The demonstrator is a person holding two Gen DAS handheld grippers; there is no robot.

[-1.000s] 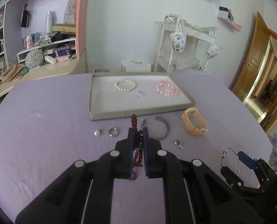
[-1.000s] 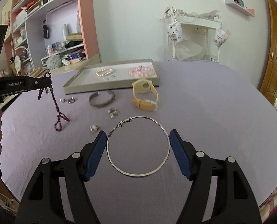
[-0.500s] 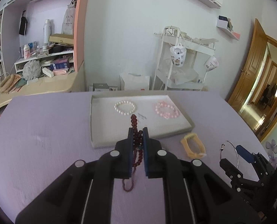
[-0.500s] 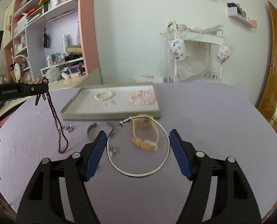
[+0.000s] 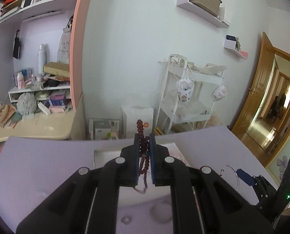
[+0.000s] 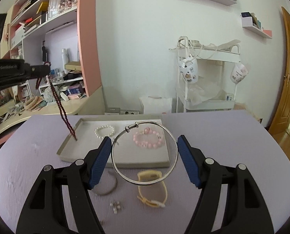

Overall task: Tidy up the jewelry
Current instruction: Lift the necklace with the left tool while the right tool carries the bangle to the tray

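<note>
Your left gripper (image 5: 144,142) is clamping tight on the dark red bead strand (image 5: 143,148), pinched between its 2 blue pads. In the right wrist view, the strand is hanging down with its lower end over the left edge of the grey tray (image 6: 113,160), which is sitting at the far middle of the lilac-covered table (image 6: 223,136).

Your right gripper (image 6: 144,152) is holding the silver bangle (image 6: 145,153) across its width, jaws spread wide with both pads pressing on the hoop, raised above the tray's near edge.

Inside the tray, the white pearl bracelet (image 6: 104,131) is lying toward the far left and the pink bead bracelet (image 6: 148,139) to its right. Off the tray's near edge, the yellow watch band (image 6: 152,191), a grey cuff (image 6: 108,187) and small earrings (image 6: 116,206) are lying.
</note>
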